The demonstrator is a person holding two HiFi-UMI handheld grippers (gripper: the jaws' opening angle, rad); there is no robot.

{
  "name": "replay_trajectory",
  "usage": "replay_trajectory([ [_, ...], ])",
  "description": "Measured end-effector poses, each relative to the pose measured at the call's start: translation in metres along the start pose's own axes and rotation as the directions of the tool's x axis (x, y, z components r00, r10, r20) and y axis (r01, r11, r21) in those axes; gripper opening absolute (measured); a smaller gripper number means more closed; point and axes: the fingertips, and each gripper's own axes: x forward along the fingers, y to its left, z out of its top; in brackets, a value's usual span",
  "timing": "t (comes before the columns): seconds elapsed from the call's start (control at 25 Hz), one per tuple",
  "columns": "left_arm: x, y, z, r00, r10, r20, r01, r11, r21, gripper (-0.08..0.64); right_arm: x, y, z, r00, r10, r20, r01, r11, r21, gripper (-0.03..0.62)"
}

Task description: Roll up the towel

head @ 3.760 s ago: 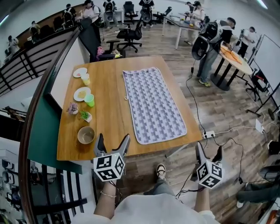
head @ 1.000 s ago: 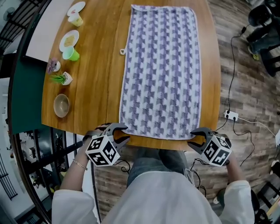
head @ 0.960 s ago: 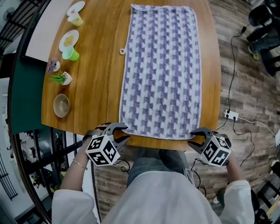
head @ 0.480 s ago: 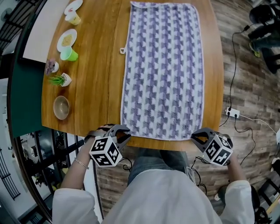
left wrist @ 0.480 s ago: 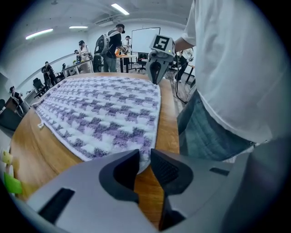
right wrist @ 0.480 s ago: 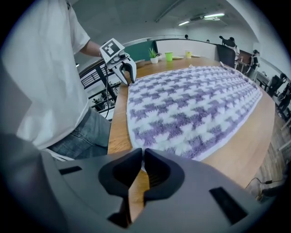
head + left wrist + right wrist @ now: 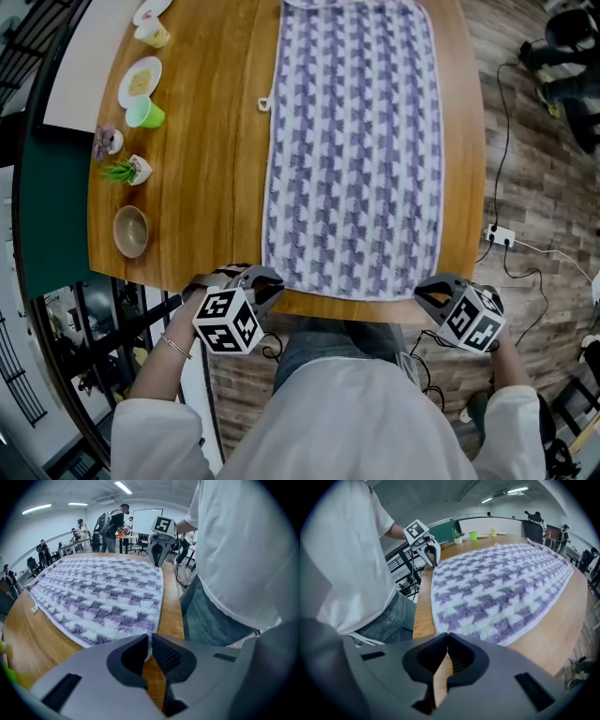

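A purple-and-white patterned towel (image 7: 352, 141) lies flat along the wooden table (image 7: 202, 187), its short near edge at the table's front. My left gripper (image 7: 270, 281) is at the near left corner. In the left gripper view its jaws (image 7: 150, 639) are closing, and a white bit of the towel (image 7: 103, 592) hem is pinched between the tips. My right gripper (image 7: 427, 289) is at the near right corner. Its tips (image 7: 446, 636) meet, shut on the edge of the towel (image 7: 501, 588). Each gripper view shows the other gripper, the right one (image 7: 157, 550) and the left one (image 7: 431, 555), at the far corner.
Along the table's left side stand a brown bowl (image 7: 130, 230), a small potted plant (image 7: 131, 170), a green cup (image 7: 145, 113) and a plate (image 7: 139, 80). A power strip (image 7: 497, 234) with cables lies on the floor at the right. A railing runs past the table's left.
Both grippers came up from below the table's front edge to the towel's near corners. Over the last second their open jaws closed there, and the hands barely moved.
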Motion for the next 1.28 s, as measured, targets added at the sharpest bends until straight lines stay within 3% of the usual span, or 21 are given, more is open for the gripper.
replay_trajectory([
  [0.16,-0.009,0.003,0.004,0.999,-0.011,0.038,0.013,0.999,-0.047,0.026,-0.011,0.003,0.008,0.999,0.029,0.040,-0.030,0.999,0.024,0.005],
  [0.32,-0.032,0.030,0.019,0.995,0.029,0.097,-0.021,0.996,-0.083,0.028,-0.039,-0.011,0.030,0.992,0.024,0.121,-0.032,0.997,0.069,0.005],
  [0.64,-0.078,0.147,0.050,0.968,0.189,0.166,-0.164,0.975,-0.152,0.029,-0.099,-0.119,0.085,0.958,-0.149,0.243,0.124,0.986,0.115,0.005],
  [0.8,-0.084,0.224,0.061,0.946,0.264,0.186,-0.223,0.951,-0.215,0.031,-0.110,-0.196,0.107,0.933,-0.238,0.271,0.197,0.965,0.171,0.005],
  [0.96,-0.073,0.283,0.067,0.942,0.287,0.174,-0.225,0.925,-0.308,0.034,-0.105,-0.255,0.113,0.921,-0.290,0.260,0.230,0.944,0.236,0.006],
  [1.12,-0.058,0.315,0.059,0.941,0.313,0.127,-0.256,0.906,-0.338,0.037,-0.089,-0.288,0.107,0.913,-0.332,0.235,0.249,0.913,0.322,0.008],
  [1.28,-0.059,0.332,0.062,0.929,0.342,0.138,-0.281,0.899,-0.337,0.057,-0.086,-0.304,0.096,0.891,-0.402,0.213,0.302,0.873,0.382,0.011],
])
